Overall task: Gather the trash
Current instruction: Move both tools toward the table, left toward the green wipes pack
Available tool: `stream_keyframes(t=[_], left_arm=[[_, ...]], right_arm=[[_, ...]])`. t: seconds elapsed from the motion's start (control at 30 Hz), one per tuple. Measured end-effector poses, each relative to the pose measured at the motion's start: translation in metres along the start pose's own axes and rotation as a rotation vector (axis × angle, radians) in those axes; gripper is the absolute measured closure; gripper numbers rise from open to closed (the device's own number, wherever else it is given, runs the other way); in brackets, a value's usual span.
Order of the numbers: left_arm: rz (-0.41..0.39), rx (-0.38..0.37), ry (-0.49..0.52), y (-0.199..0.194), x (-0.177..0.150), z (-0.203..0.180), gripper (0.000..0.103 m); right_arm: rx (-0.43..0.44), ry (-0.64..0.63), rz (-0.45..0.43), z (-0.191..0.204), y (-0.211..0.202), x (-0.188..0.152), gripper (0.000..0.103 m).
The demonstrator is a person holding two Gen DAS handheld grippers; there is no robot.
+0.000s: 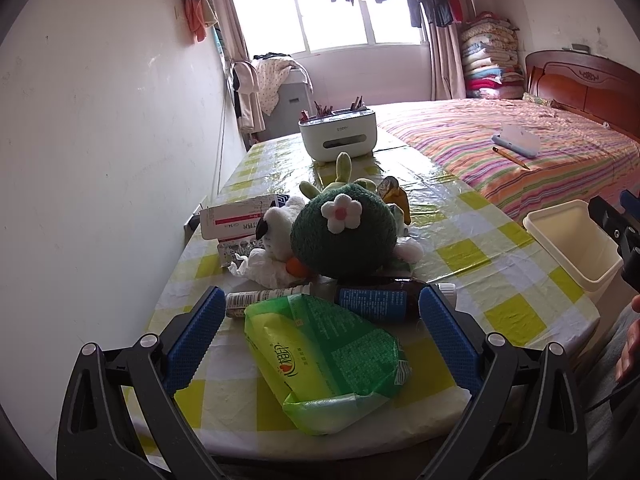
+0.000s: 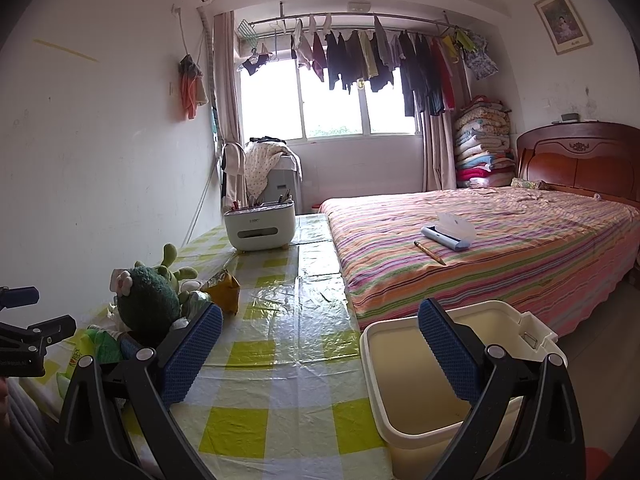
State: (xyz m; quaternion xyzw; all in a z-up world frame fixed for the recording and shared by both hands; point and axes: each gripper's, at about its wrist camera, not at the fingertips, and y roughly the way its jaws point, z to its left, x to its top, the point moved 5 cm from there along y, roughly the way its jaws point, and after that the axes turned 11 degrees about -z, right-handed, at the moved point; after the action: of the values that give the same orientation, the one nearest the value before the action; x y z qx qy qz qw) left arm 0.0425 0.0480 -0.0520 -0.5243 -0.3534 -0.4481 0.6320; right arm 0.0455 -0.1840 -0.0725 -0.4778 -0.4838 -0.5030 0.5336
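Left tongs (image 1: 320, 320) gaping wide, straddling green wrapper (image 1: 324, 360) lying on bench (image 1: 500, 260); wrapper's long axis running diagonally between pads. Right tongs (image 2: 320, 344) also open, empty, hovering by bin (image 2: 400, 420), farther from wrapper

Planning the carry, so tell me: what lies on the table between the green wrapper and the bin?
Mostly bare checked tablecloth; only the dark bottle lies behind the green wrapper, toward the bin. Left wrist view.
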Motion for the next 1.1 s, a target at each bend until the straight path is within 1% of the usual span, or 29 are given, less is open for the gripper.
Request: stream_keyframes(t=[0.47, 0.77, 0.97, 1.1], left_arm=[[0.053, 0.01, -0.066, 0.007, -0.008, 0.016, 0.007], [0.105, 0.022, -0.112, 0.012, -0.021, 0.034, 0.007], [0.16, 0.007, -0.175, 0.017, -0.031, 0.046, 0.007], [0.184, -0.007, -0.188, 0.019, -0.037, 0.047, 0.007]], right_arm=[[0.006, -0.005, 0.011, 0.003, 0.001, -0.001, 0.007], [0.014, -0.012, 0.022, 0.005, 0.0, 0.0, 0.007], [0.022, -0.021, 0.031, 0.012, 0.004, -0.001, 0.007], [0.025, -0.031, 0.034, 0.014, 0.004, -0.001, 0.007]])
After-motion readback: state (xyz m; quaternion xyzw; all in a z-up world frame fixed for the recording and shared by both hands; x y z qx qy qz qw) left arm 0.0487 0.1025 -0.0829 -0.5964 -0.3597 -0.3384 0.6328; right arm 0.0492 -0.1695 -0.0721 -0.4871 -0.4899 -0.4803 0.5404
